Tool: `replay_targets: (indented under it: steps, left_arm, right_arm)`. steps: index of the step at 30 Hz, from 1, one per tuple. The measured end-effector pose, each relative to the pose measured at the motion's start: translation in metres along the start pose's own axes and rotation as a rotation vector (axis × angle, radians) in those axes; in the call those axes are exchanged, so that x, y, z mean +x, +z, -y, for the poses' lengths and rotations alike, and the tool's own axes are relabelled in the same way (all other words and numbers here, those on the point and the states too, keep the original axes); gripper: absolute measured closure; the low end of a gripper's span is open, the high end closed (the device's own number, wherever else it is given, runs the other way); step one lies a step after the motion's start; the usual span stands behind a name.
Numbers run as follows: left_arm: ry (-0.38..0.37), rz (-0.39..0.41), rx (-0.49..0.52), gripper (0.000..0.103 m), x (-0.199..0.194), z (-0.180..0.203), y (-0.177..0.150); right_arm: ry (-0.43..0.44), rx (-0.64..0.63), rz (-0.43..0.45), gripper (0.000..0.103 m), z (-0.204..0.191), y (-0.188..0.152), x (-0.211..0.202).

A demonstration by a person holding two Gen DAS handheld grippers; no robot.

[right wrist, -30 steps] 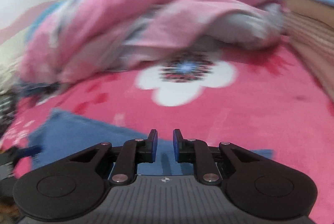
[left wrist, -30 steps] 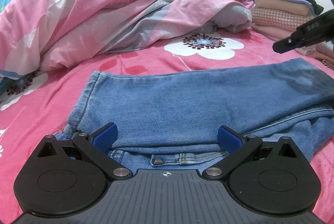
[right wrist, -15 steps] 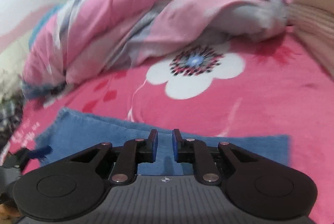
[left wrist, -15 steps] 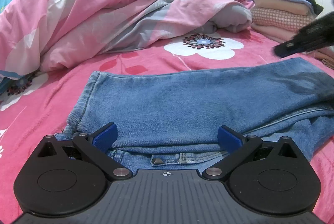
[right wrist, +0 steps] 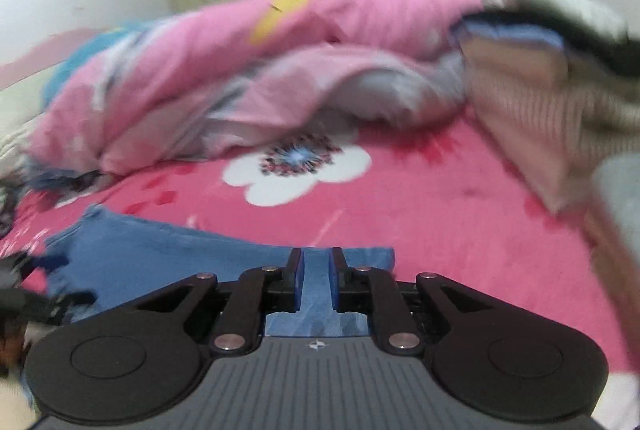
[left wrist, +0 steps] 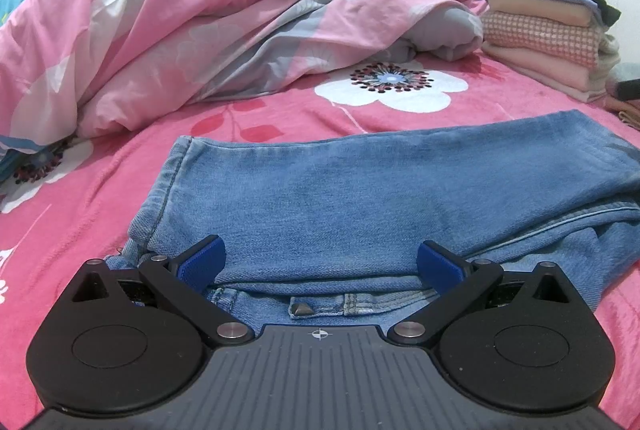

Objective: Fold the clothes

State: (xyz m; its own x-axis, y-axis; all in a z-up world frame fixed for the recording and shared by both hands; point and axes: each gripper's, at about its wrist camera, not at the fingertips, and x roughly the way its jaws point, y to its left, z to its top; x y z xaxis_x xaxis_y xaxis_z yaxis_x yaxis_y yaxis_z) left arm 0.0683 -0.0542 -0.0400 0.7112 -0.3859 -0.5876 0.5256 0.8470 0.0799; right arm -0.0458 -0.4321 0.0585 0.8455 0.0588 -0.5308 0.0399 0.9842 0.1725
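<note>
Two grippers work the folded jeans [left wrist: 360, 189] on the bed [left wrist: 280, 117]: left gripper [left wrist: 318, 262] spread over the waistband, right gripper [right wrist: 316, 272] narrowed, seemingly empty, so pinch both layers squarely.

Evenly and softly lit indoors, fairly bright, with no hard glare anywhere. Sharp throughout the left wrist view: crisp weave on the jeans [left wrist: 360, 189], clear checks on the folded stack [left wrist: 548, 33], only faint soft shadow under the rumpled duvet [left wrist: 240, 21]. Strongly bowed at the borders by the fisheye, with dark vignetted corners. Smeared by motion across the right wrist view, worst on the stack [right wrist: 552, 101] and duvet [right wrist: 280, 69]; sharp only on the gripper body near the lens.
</note>
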Motion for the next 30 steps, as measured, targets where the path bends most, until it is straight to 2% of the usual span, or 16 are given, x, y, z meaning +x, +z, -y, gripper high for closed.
replay_targets:
  steps: [2, 4, 6, 10, 13, 15, 19, 22, 26, 28, 30]
  left_arm:
    - [0.001, -0.001, 0.001, 0.000, 0.000, 0.000, 0.000]
    - [0.002, -0.001, 0.001, 0.000, 0.000, 0.000, 0.000]
    - [0.003, -0.002, 0.004, 0.000, -0.001, 0.000, 0.000]
    - [0.007, -0.005, 0.008, 0.000, 0.000, 0.000, -0.001]
    - [0.008, -0.005, 0.009, 0.000, 0.000, 0.001, 0.000]
    - [0.009, -0.006, 0.009, 0.000, 0.000, 0.000, 0.000]
    - [0.009, -0.006, 0.010, 0.000, 0.000, 0.001, 0.000]
    - [0.010, -0.006, 0.011, 0.000, 0.000, 0.001, 0.000]
    - [0.011, -0.006, 0.010, 0.000, 0.000, 0.001, 0.000]
    - [0.011, -0.006, 0.010, 0.000, 0.000, 0.001, 0.000]
    - [0.011, -0.006, 0.009, 0.000, -0.001, 0.001, 0.000]
  right_arm:
    - [0.019, -0.058, -0.003, 0.085, 0.002, -0.014, -0.010]
    - [-0.002, -0.074, -0.106, 0.083, 0.005, -0.035, 0.003]
    - [-0.051, -0.101, -0.150, 0.079, 0.009, -0.060, 0.013]
    - [-0.052, -0.061, -0.067, 0.079, 0.009, -0.059, -0.014]
    - [0.031, -0.181, 0.017, 0.079, -0.006, -0.063, -0.034]
    - [0.078, -0.236, -0.005, 0.080, -0.013, -0.074, -0.031]
    - [0.039, -0.263, -0.018, 0.079, -0.012, -0.091, -0.024]
    - [0.035, -0.237, 0.032, 0.077, -0.014, -0.085, -0.039]
    - [0.017, -0.306, 0.044, 0.071, -0.027, -0.091, -0.046]
    - [-0.013, -0.349, 0.036, 0.070, -0.036, -0.097, -0.041]
    - [-0.090, -0.324, 0.049, 0.072, -0.040, -0.101, -0.034]
